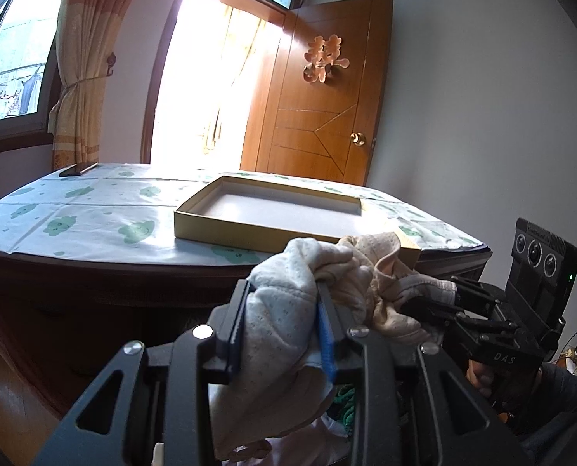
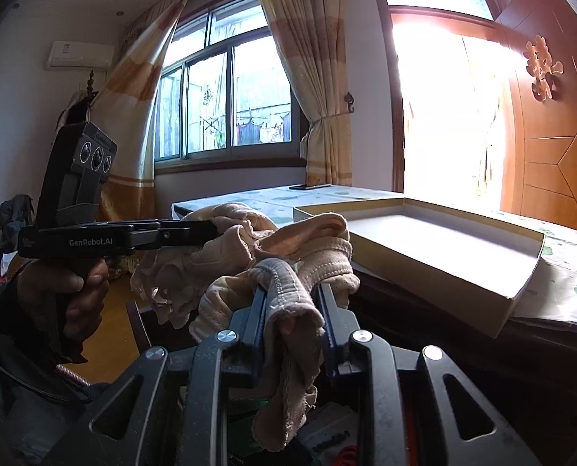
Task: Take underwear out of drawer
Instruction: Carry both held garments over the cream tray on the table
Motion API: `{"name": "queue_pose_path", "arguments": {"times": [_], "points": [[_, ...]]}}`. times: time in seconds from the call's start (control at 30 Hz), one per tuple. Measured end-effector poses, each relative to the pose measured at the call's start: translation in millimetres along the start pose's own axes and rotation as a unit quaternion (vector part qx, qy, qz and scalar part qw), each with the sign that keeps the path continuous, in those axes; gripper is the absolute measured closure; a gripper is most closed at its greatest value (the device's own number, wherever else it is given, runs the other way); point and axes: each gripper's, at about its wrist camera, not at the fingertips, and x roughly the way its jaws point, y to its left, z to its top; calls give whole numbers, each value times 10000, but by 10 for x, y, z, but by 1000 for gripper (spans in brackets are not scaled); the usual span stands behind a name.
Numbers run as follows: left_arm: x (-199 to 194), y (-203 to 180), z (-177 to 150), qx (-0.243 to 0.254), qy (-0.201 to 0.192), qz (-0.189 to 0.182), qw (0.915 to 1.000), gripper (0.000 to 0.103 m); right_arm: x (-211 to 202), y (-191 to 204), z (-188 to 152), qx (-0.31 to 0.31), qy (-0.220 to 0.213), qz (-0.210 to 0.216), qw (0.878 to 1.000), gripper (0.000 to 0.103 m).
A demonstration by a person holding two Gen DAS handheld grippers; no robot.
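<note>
A crumpled pale beige pair of underwear [image 1: 381, 268] hangs in the air between both grippers, just in front of the table's near edge. In the left wrist view my left gripper [image 1: 284, 291] is shut on one bunched end of it. My right gripper [image 1: 432, 299] comes in from the right and pinches the other end. The right wrist view shows the same cloth [image 2: 249, 248], with my right gripper [image 2: 291, 291] shut on a seamed band. My left gripper [image 2: 210, 231], held by a hand, grips it from the left. Below the cloth an open drawer [image 2: 327, 439] with mixed items shows dimly.
A shallow gold cardboard box [image 1: 195, 219], empty with a white inside, lies on the table with the green-patterned cover [image 1: 94, 209]. A dark phone [image 1: 78, 169] lies at its far left corner. Behind stand a curtained window, a bright doorway and an open wooden door [image 1: 319, 116].
</note>
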Motion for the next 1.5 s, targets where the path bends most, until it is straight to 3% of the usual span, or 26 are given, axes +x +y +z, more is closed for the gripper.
{"name": "queue_pose_path", "arguments": {"times": [0.5,1.17,1.3,1.5], "points": [[-53,-78,179,77,-216,2,9997,73,-30,-61,32,121,-117,-44,9998,77],[114,-298,409,335,-197,-231,9990,73,-164,-364,227,298,-181,-577,9977,80],[179,-276,432,262,-114,-314,9991,73,-170,-416,236,363,-114,-494,9981,80],[217,-224,391,178,1,-335,9993,73,-106,-332,142,313,205,-441,9983,92]]}}
